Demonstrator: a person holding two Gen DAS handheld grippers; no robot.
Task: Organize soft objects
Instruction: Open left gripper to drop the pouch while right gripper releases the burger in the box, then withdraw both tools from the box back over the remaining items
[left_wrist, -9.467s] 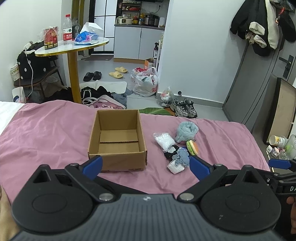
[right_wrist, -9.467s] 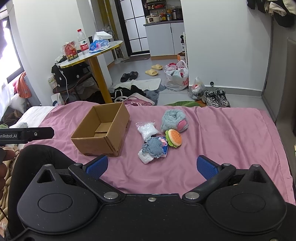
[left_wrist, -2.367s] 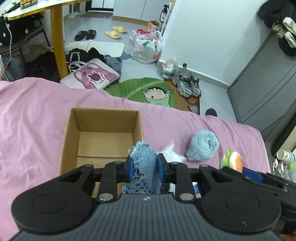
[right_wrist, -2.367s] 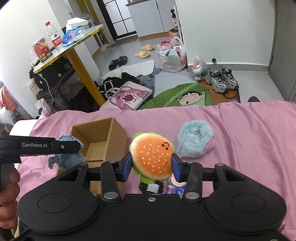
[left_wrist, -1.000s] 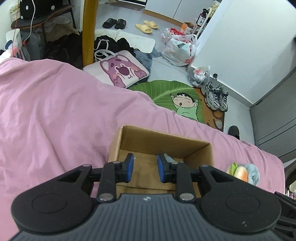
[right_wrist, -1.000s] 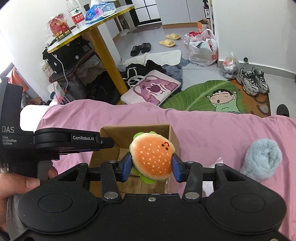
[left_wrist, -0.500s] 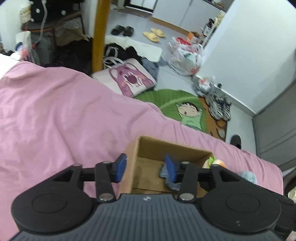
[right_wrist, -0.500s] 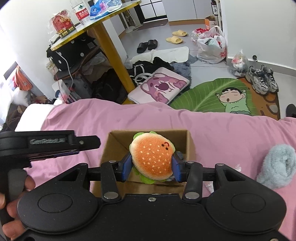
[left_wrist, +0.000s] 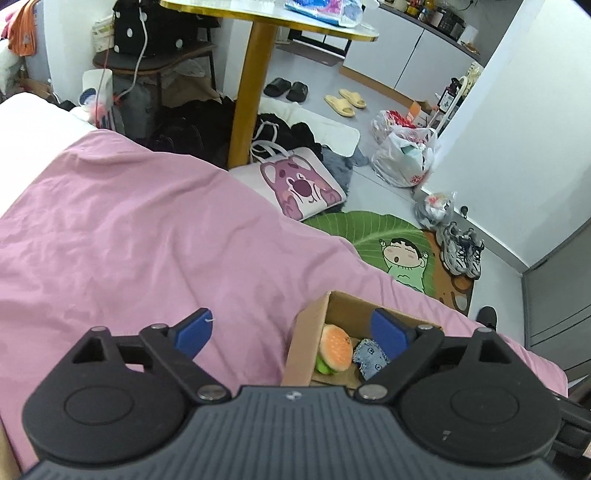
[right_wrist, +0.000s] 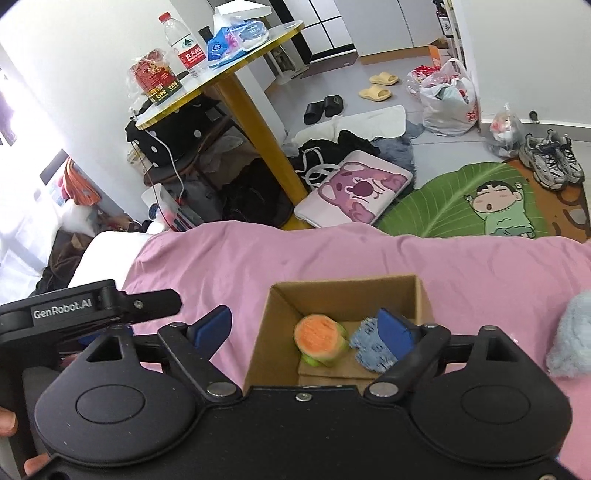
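Both grippers, left (left_wrist: 291, 330) and right (right_wrist: 308, 326), spread wide and empty over the box (right_wrist: 419, 295), since burger (right_wrist: 320, 338) and denim (right_wrist: 367, 350) lie inside; fluffy ball (right_wrist: 570, 332) waits at 3 o'clock.

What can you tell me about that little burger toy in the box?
The burger is a small plush toy with a fuzzy orange bun and a green felt fringe like lettuce. It lies tipped on its side on the floor of the open cardboard box, toward its left wall, close beside a blue denim scrap. Neither gripper holds it; both are open.
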